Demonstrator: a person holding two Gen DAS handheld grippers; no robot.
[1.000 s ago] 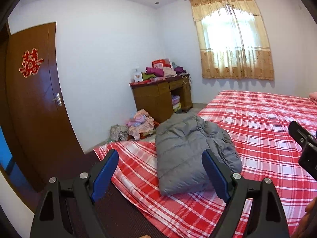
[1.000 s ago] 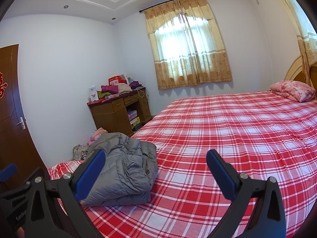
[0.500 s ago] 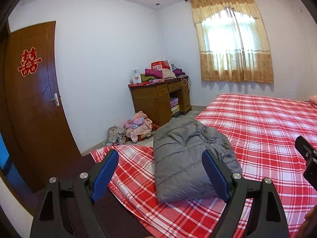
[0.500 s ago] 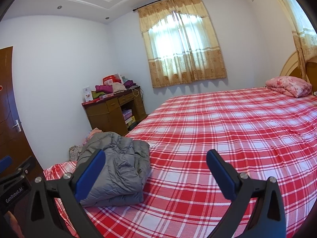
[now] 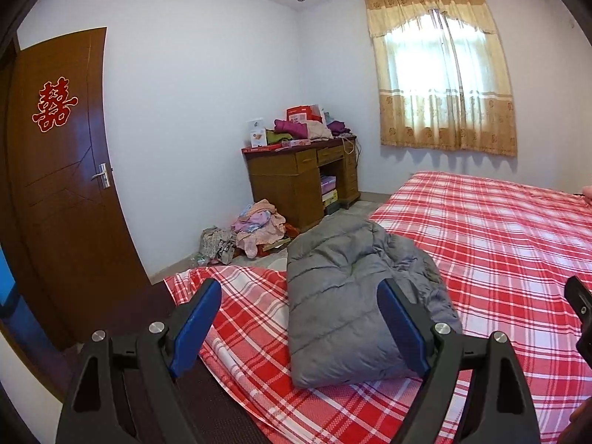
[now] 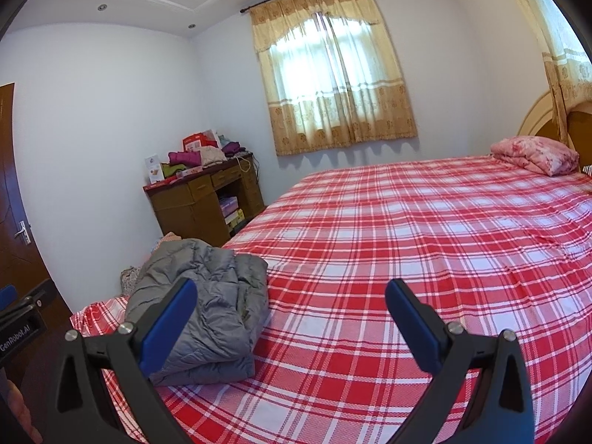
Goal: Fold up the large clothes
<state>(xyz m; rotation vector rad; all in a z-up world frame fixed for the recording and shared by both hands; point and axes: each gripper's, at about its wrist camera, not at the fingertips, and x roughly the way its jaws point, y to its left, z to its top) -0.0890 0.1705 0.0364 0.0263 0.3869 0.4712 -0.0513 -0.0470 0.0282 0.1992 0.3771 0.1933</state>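
The grey padded jacket (image 5: 355,303) lies folded in a thick bundle on the red plaid bed (image 5: 499,244), near its foot corner. At six o'clock from it the left tool (image 5: 299,318) hangs released, blue pads spread wide, nothing between them. At its four o'clock the right tool (image 6: 292,318) is likewise released and empty. Beyond, at twelve o'clock, stands a cluttered wooden desk (image 5: 296,181).

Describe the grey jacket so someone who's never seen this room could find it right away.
Start at the big bed with the red plaid sheet. Look to its foot corner nearest the wooden desk and door. The jacket lies there folded into a puffy grey bundle, the only plain grey thing on the sheet, unlike the pink quilt by the headboard.
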